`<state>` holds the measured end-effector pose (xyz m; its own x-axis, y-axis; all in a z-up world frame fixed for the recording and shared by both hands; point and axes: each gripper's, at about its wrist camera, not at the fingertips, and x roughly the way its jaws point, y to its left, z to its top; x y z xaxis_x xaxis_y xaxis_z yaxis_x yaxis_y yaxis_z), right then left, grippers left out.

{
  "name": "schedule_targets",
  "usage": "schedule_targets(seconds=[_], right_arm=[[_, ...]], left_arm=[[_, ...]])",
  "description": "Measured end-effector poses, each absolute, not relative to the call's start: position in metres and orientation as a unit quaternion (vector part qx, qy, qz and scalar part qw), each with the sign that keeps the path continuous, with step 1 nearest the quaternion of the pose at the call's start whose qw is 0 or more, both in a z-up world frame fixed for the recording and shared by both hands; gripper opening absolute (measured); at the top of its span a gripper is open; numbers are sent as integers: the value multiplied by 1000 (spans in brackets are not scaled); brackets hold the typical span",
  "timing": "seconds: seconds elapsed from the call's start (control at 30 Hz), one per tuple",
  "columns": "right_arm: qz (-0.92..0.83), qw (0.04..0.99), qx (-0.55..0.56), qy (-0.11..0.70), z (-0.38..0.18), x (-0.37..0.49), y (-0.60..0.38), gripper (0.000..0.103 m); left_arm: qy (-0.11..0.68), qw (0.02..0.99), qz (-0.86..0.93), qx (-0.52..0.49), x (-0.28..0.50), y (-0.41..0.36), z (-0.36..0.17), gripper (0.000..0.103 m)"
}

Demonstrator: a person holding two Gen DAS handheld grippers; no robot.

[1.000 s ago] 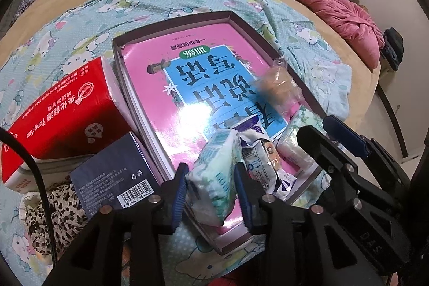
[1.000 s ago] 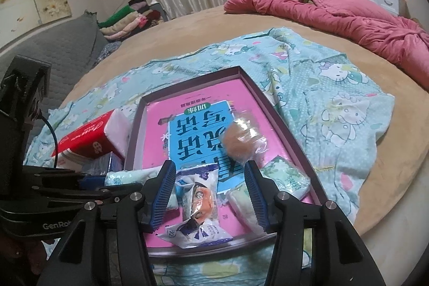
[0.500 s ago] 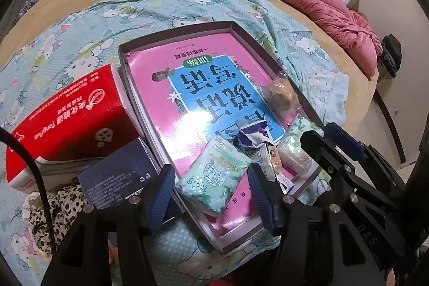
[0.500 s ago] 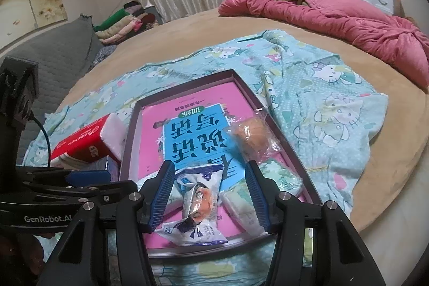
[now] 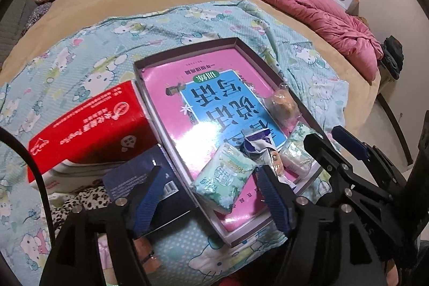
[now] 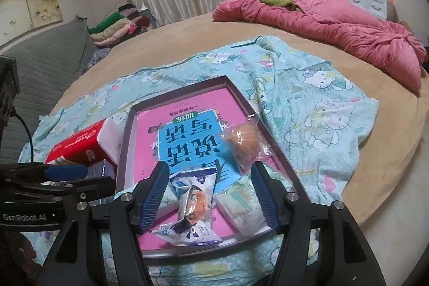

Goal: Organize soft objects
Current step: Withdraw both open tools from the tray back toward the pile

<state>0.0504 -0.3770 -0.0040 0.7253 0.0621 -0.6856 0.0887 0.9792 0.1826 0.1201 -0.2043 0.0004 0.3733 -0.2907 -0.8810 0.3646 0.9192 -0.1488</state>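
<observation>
The green tissue pack [image 5: 224, 177], clamped between the left gripper [image 5: 211, 190]'s fingers a second ago, now lies released in the near corner of the shallow box [image 5: 270, 69], with that gripper spread wide and drawn back, so this placement looks finished. The right gripper [image 6: 210, 193] is also open and empty, hovering over the snack packet [image 6: 191, 208]. Farther off, the other arm reads "GenRobot.AI"; the red tissue box [image 5: 88, 125]'s small print is too blurred to read.

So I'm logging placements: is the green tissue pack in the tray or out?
In. The green tissue pack lies flat inside the tray, on the pink book, with the open left gripper not touching it.
</observation>
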Motion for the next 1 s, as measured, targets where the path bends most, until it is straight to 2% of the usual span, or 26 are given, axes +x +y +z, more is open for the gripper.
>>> schedule_targets(seconds=[0.17,0.3,1.0], right_arm=[[-12,927,90,363,3,47,-371,73],[-16,930,79,359,10,45,-366,73],[49,944,24,325,60,30,-292,76]], left_arm=[[516,834,-191,33,116,-196,7,74],[512,837,-188,34,112,-191,12,82],[482,867,-128,7,88,-114,40,82]])
